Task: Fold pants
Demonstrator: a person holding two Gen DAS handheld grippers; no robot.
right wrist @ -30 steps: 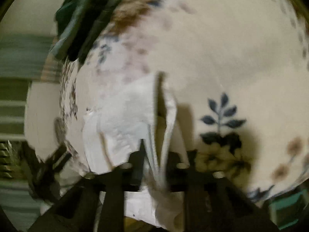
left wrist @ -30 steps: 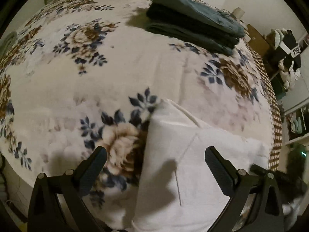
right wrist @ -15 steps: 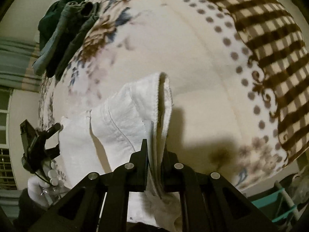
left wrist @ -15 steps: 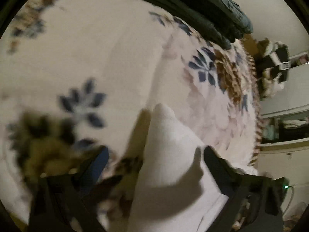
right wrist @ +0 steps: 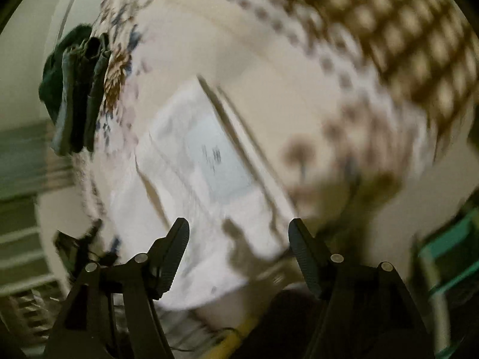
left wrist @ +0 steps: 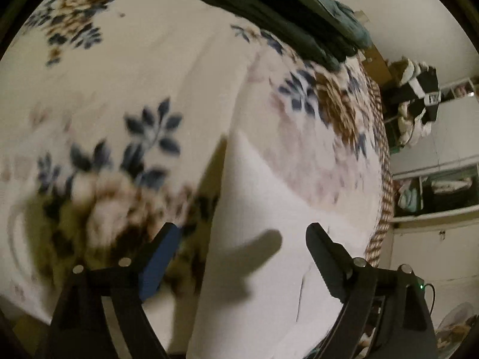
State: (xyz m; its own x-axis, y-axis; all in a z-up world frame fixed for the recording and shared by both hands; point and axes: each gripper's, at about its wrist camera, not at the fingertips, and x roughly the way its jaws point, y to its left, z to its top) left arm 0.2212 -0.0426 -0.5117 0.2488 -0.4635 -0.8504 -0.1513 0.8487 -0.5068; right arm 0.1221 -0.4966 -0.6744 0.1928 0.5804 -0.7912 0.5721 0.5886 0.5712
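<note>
White pants (left wrist: 263,239) lie folded on a floral blanket (left wrist: 149,74) on the bed, near its front edge. My left gripper (left wrist: 242,239) is open just above them, its fingers on either side of the folded cloth's left part. In the right wrist view the pants (right wrist: 209,179) lie flat, with a label patch showing. My right gripper (right wrist: 239,236) is open above them and holds nothing. The right view is blurred by motion.
A stack of dark folded clothes (left wrist: 287,12) sits at the far side of the bed; it also shows in the right wrist view (right wrist: 74,89). The checked blanket border (right wrist: 404,30) runs along the bed's edge. Shelves with clothes (left wrist: 434,185) stand beyond the bed.
My right gripper was shut on the pants' edge and has opened, letting the cloth drop flat. My left gripper stays open and has shifted over the pants.
</note>
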